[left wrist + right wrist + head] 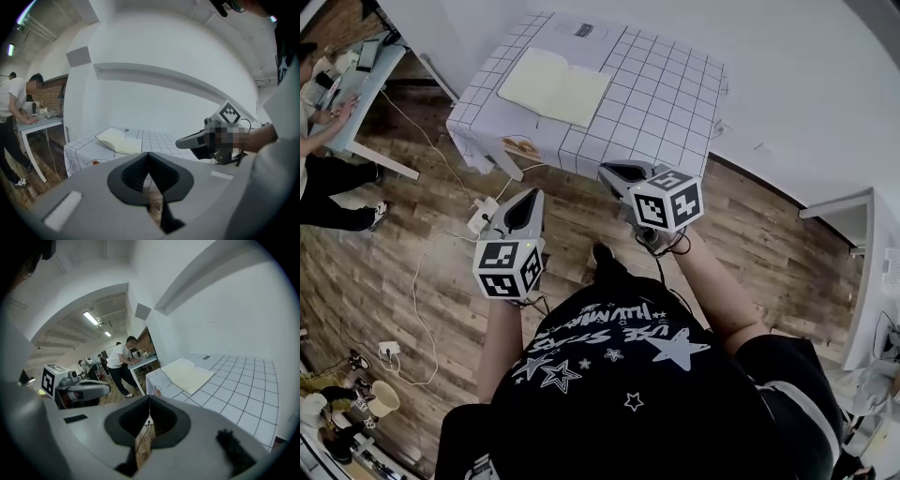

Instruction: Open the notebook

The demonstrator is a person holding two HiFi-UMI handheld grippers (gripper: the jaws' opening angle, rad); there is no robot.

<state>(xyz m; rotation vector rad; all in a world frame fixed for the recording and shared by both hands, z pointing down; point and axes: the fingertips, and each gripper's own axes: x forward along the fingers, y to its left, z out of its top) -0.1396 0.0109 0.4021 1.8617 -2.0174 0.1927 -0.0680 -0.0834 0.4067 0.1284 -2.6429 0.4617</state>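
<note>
The notebook (555,86) lay open and flat on the table (666,112). Its two plain cream pages spread either side of the centre fold. In the head view it sat toward the far left of the white, dark-gridded top. I held both grippers short of the table, above the wood floor (581,230), touching nothing. My left gripper (525,197) had its jaws closed tip to tip with nothing between them. The right gripper (615,172) was likewise pinched together and empty.
</note>
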